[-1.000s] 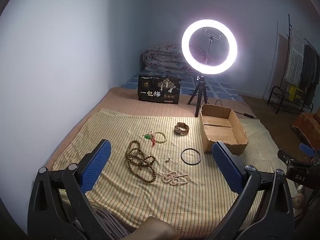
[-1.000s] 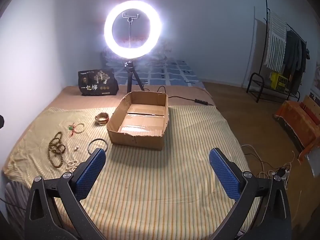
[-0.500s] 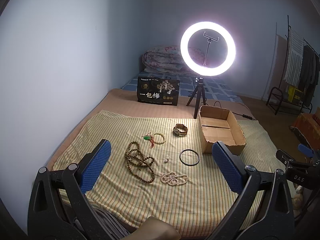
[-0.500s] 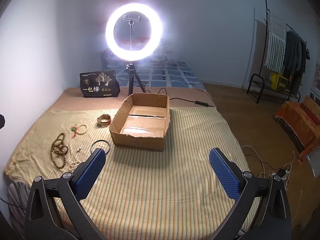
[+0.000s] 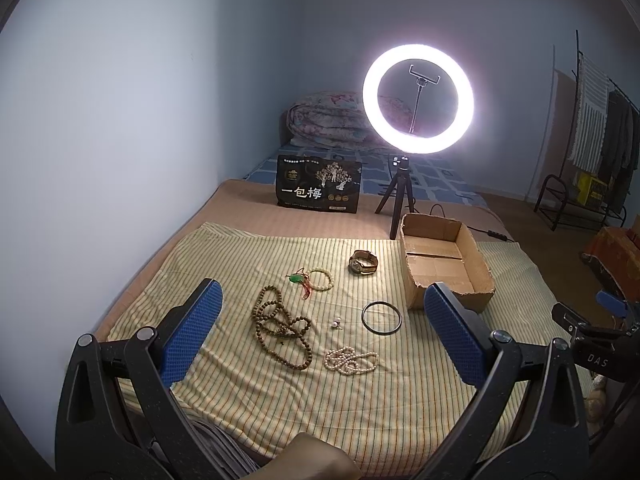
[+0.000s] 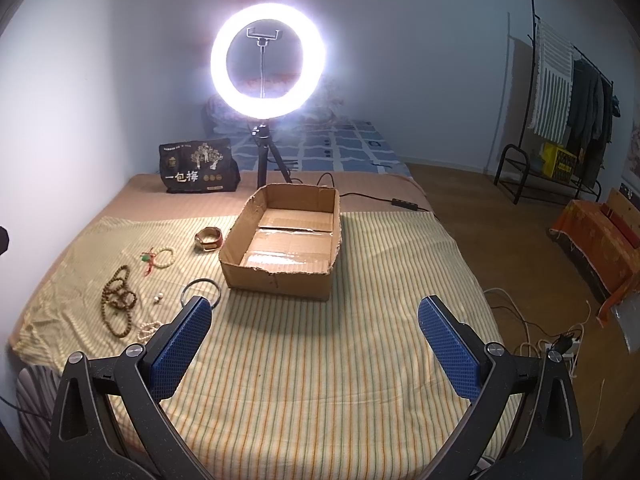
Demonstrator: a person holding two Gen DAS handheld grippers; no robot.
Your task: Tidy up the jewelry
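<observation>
Left claw (image 5: 320,312) spread wide, empty, above the striped cloth (image 5: 248,392) on the bed. Btwn its fingers, near to far: pearl strand (image 5: 351,361), wooden bead necklace (image 5: 282,330), a tiny pale piece (image 5: 335,323) (earring, prob.; too small to tell), black bangle (image 5: 381,317), pale bead bracelet (image 5: 321,279) w/ green charm, watch (image 5: 363,263). Cardboard box (image 5: 442,266) sits empty behind its right finger. Right claw (image 6: 314,320) also spread, empty; box straight ahead, jewelry off to its left. Ring light (image 6: 269,60) beyond.
</observation>
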